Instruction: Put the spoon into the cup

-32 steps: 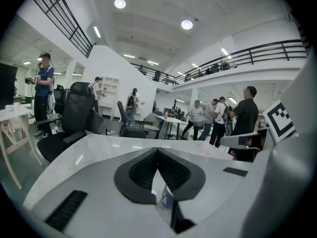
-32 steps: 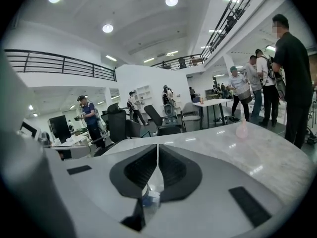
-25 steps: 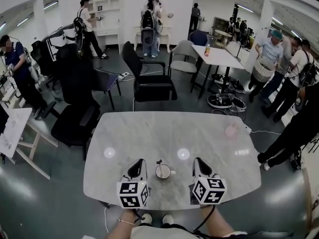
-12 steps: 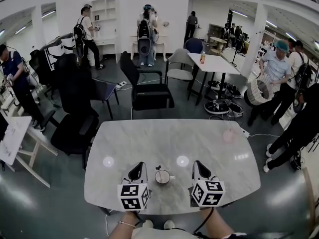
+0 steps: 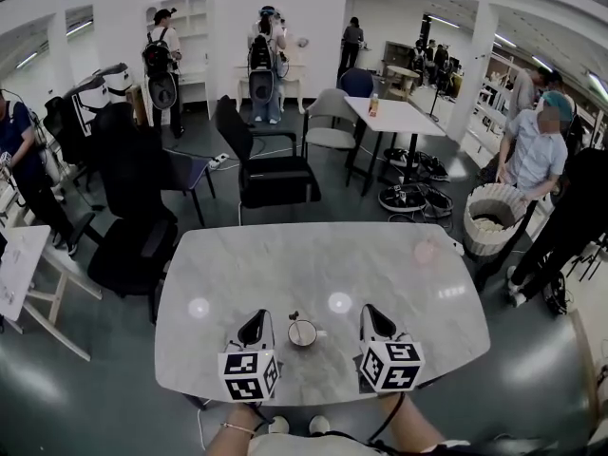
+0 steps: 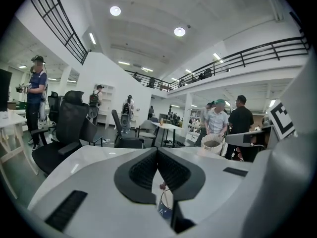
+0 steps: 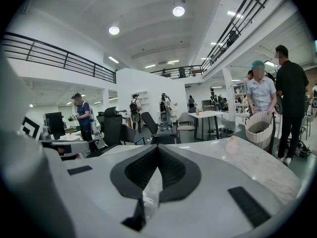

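Vs 1 s ago: my two tools and the cup (image 5: 302, 333) sit in the same layout at the bottom centre of the head view, just nudged a bit left in frame. The spoon (image 5: 294, 319) was already standing in the cup then and is there now, handle leaning to the upper left. The bigger change is at the right edge: the person in the green cap (image 5: 537, 150) now stands further up, and the woven basket (image 5: 489, 218) is on the floor in front of them, whereas before it was held at the body.

Left gripper (image 5: 254, 323): in its own view the jaws are together at the tips (image 6: 157, 151), with nothing pinched. Through the slit below the tips I see the cup (image 6: 165, 208) w/ the spoon end (image 6: 162, 186) poking up, beyond the jaws and not touching them.

Right gripper (image 5: 371, 319): jaws likewise closed tip to tip (image 7: 157, 150) and empty, only bare marble table (image 5: 313, 255) showing thru the slit.

The cup stands on the table between the two tools, apart from both. A small pinkish item (image 5: 425, 250) sits toward the table's upper right; it's too blurry to tell what it is.
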A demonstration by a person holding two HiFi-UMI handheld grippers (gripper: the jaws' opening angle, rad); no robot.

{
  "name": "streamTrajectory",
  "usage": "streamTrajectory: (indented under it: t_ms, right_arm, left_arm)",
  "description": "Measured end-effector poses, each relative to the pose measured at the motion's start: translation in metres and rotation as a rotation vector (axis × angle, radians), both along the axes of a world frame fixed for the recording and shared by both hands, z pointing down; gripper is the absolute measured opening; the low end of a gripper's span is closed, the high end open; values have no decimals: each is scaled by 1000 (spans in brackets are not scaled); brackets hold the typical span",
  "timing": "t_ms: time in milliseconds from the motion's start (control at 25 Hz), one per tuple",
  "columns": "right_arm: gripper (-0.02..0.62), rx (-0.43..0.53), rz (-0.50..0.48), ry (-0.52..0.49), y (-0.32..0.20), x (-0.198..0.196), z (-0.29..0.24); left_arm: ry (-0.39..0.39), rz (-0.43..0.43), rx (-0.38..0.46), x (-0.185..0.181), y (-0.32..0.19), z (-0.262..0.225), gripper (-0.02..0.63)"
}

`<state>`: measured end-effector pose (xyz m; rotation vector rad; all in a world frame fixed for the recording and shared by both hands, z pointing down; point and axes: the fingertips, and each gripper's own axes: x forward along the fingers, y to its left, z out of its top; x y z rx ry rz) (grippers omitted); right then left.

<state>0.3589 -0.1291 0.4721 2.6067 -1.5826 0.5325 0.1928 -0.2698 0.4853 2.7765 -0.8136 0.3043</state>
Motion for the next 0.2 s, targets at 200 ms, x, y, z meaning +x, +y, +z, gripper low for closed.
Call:
streamTrajectory:
  t_ms: [200]
  right_arm:
    - [31, -2, -5, -7, 3, -1, 5]
  left_arm:
    - [0, 1, -6, 1, 4, 5, 18]
